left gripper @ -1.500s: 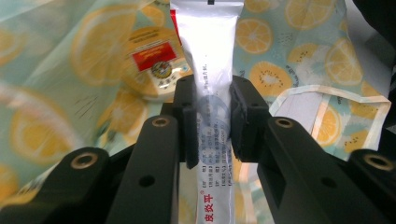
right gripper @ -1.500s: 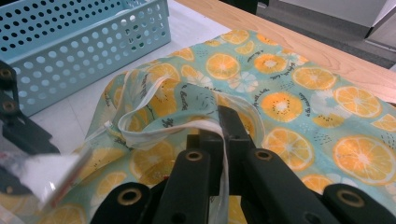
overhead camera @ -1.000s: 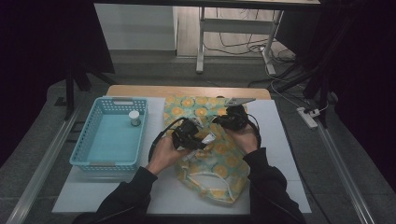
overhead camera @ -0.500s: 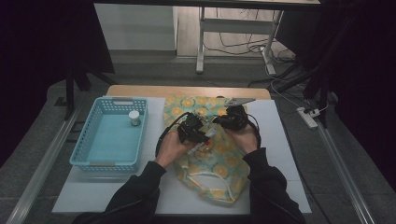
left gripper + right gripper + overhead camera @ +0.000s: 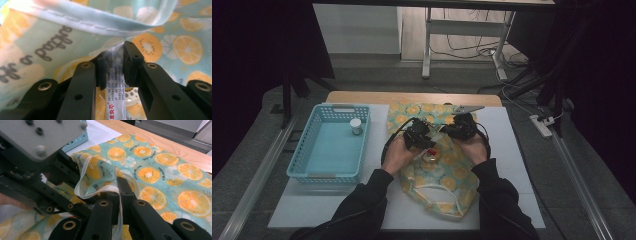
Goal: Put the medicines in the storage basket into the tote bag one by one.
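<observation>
A fabric bag point(image 5: 439, 172) printed with orange slices lies on the white mat, its mouth towards the far side. My right gripper point(image 5: 119, 191) is shut on the bag's white hem point(image 5: 82, 182) and holds the mouth lifted; in the high view it point(image 5: 451, 131) is at the bag's upper right. My left gripper point(image 5: 115, 62) is shut on a clear plastic packet point(image 5: 114, 100) with a printed label, just under the lifted hem point(image 5: 100, 18). From above, the left gripper point(image 5: 426, 142) is over the bag's mouth, with the packet point(image 5: 431, 156) below it.
A light blue basket point(image 5: 324, 176) stands to the left on the mat, with a small capped jar point(image 5: 356, 126) in its far corner. The white mat point(image 5: 512, 150) has bare room at the right. The wooden table edge point(image 5: 412, 97) runs along the back.
My left hand has moved right and slightly down with the packet, closer to the lifted bag mouth. The right hand has kept still on the hem.
</observation>
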